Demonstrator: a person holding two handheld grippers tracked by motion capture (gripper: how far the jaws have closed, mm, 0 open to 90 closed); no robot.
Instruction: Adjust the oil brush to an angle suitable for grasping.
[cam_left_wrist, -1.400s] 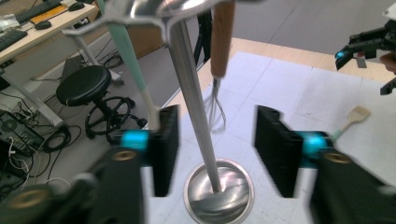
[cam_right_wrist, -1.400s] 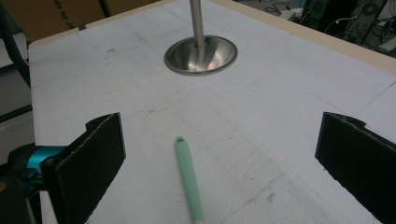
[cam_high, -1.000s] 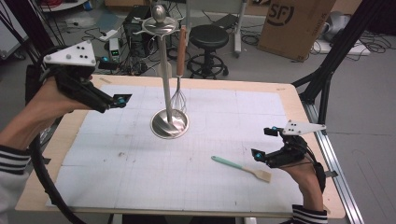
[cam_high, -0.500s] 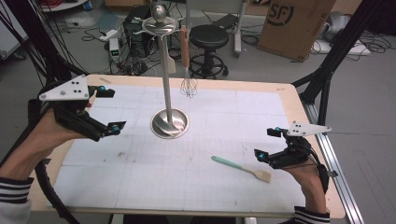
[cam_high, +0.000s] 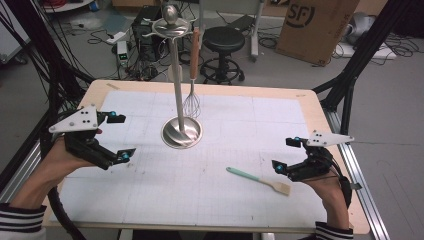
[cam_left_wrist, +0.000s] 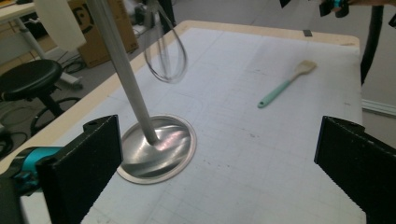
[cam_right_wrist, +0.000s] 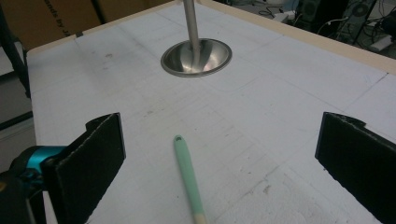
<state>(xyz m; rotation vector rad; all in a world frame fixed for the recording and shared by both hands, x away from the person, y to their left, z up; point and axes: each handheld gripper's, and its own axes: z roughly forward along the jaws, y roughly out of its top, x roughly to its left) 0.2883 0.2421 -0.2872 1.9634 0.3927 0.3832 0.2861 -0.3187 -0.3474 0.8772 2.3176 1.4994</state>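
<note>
The green-handled spatula (cam_high: 257, 180) is seen lying flat just before the wide-open right gripper (cam_high: 286, 155), untouched, near the table's (cam_high: 320, 115) front edge, with bare mat toward the wide-open left gripper (cam_high: 121, 137).

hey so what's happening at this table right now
A person sits at a table with a gripper in each hand. Both the left gripper and the right gripper are open and hold nothing. A whisk hangs from a metal utensil stand near the middle. A green-handled spatula lies flat on the table just in front of the right gripper, whose jaws are lined up either side of its handle, so it looks like the next pick.
</note>
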